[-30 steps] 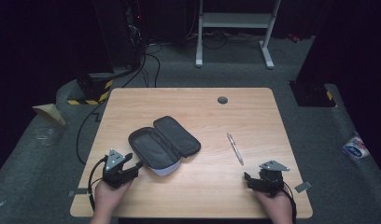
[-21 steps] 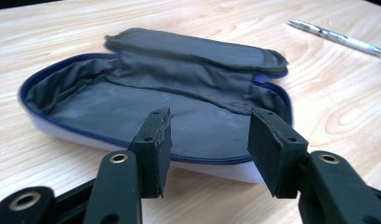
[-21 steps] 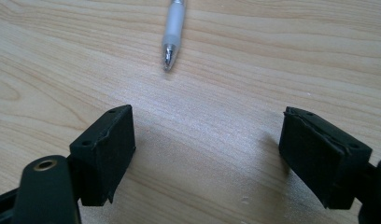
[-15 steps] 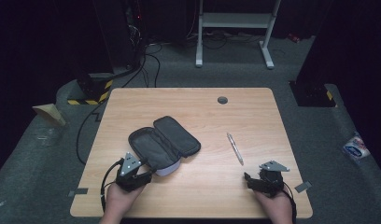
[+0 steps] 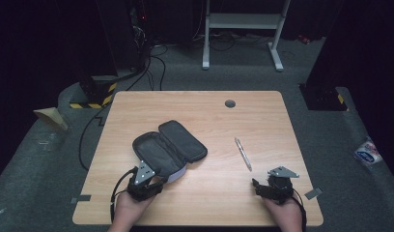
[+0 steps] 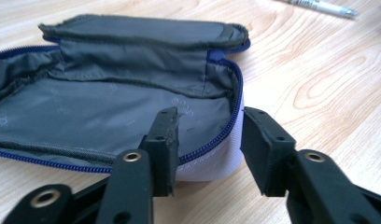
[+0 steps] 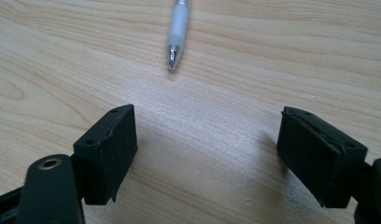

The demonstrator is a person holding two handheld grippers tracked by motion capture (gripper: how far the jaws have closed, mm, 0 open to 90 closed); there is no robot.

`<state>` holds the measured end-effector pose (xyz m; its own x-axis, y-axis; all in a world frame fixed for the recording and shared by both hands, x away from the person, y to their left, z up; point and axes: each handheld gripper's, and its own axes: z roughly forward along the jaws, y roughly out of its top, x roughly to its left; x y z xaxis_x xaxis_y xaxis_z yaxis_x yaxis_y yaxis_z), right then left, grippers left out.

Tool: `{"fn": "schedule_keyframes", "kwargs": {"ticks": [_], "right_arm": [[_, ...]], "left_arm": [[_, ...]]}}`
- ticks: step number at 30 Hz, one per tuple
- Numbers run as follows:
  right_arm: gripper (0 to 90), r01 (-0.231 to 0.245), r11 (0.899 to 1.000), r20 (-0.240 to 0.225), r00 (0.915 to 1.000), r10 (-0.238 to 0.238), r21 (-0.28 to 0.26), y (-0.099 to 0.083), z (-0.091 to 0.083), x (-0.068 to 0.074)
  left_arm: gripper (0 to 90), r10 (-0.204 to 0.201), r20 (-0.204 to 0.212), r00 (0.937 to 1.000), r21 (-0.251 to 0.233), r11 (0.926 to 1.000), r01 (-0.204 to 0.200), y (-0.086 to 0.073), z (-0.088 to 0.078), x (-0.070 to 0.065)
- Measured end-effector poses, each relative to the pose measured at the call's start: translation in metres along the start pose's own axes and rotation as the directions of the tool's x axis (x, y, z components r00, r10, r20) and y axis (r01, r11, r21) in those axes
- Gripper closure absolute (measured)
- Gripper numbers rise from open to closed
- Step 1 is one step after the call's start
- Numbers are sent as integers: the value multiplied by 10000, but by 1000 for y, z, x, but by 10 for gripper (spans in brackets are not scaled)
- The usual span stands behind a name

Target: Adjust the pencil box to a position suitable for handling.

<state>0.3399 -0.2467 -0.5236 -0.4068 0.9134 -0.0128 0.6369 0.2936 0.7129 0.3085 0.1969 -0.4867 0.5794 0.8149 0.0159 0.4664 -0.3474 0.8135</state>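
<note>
Looks like the left gripper [image 6: 207, 149], jaws spread around the near rim of the open pencil case [image 5: 167, 147] left of center, should pinch the zipper edge squarely, while the spread right gripper [image 7: 226, 154] lines up on the pen [image 7: 178, 32] at its 12 o'clock.
</note>
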Motion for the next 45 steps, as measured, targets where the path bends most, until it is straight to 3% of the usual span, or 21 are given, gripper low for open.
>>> {"fn": "schedule_keyframes", "kwargs": {"ticks": [10,18,28,32,35,38,42,45], "right_arm": [[197,-2,10000,-6,10000,2,2,0,0,0],[200,-7,10000,-24,10000,7,6,0,0,0],[201,9,10000,-28,10000,-9,-6,0,1,1],[201,7,10000,-29,10000,-7,-7,0,1,1],[201,5,10000,-30,10000,-5,-6,0,1,1],[201,5,10000,-30,10000,-5,-8,0,1,1],[201,6,10000,-29,10000,-6,-7,0,1,1],[202,11,10000,-31,10000,-11,-8,0,1,1]], "left_arm": [[747,220,-8,9998,233,9995,-220,-2,5,-4],[853,817,121,9966,399,9958,-821,-1,11,-17],[874,1017,834,9913,112,9946,-1030,9,23,-47],[855,1145,1079,9876,117,9931,-1164,12,26,-52],[772,963,1182,9883,-17,9953,-968,13,21,-48],[710,730,1013,9922,-278,9971,-705,15,11,-38],[652,273,286,9992,-671,9974,-253,13,-5,-16],[624,-198,-579,9981,-809,9966,151,8,-15,5]]}}
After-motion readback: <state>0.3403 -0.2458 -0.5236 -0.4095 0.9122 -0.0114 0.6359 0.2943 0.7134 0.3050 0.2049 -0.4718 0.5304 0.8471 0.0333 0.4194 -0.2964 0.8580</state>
